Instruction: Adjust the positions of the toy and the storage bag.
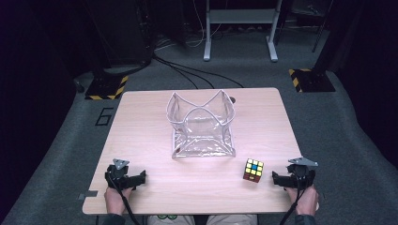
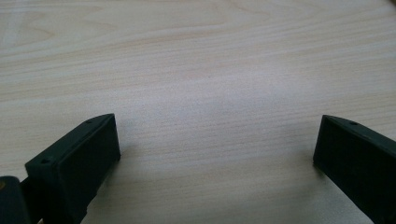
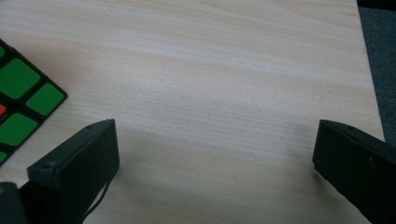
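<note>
A clear plastic bag (image 1: pixel 202 124) with white-edged flaps stands open in the middle of the wooden table (image 1: pixel 141 131). A puzzle cube (image 1: pixel 253 169) with a yellow top rests at the front right; its green face (image 3: pixel 21 105) shows at the left edge of the right gripper view. My right gripper (image 1: pixel 278 179) rests open on the table just right of the cube, jaws wide apart with nothing between them (image 3: pixel 215 149). At the front left my left gripper (image 1: pixel 139 178) also rests open over bare wood (image 2: pixel 217 144).
The table's right edge (image 3: pixel 369 84) lies close to the right gripper, with grey carpet beyond. Behind the table are black stands with yellow-striped bases (image 1: pixel 109 87), floor cables (image 1: pixel 187 70) and a white-legged frame (image 1: pixel 239 33).
</note>
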Demonstrator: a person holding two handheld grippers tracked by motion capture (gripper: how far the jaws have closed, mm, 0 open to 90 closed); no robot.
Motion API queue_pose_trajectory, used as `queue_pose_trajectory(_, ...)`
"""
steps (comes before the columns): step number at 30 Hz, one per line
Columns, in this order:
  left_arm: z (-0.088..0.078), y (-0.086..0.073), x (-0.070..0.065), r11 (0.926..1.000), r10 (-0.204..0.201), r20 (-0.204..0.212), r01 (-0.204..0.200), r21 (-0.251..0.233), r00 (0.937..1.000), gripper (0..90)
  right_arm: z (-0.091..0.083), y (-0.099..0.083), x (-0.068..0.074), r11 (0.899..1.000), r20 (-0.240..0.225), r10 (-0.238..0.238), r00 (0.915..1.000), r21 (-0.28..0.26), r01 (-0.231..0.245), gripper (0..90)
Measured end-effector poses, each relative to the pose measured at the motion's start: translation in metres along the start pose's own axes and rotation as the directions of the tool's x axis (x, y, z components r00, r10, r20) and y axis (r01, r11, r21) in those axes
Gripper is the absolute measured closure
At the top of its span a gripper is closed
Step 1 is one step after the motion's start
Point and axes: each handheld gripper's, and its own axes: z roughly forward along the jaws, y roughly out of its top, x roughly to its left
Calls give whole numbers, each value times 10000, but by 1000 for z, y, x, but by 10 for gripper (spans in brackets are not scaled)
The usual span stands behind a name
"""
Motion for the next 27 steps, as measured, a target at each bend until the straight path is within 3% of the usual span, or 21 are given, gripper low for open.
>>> queue_pose_trajectory(10, 0, 0, 0, 10000, 44, 9, -44, 37, 10000, 1, -11, 8, 8, 9995, -213, -112, 9997, -282, 106, 1)
queue_pose_trajectory(15, 0, 0, 0, 10000, 49, 7, -49, 36, 10000, 1, -20, 13, 14, 9989, -400, 45, 9992, -469, -64, 3)
queue_pose_trajectory(27, 0, 0, 0, 10000, 51, 7, -51, 36, 10000, 1, -33, 22, 24, 9987, -731, -103, 9973, -501, 66, 11)
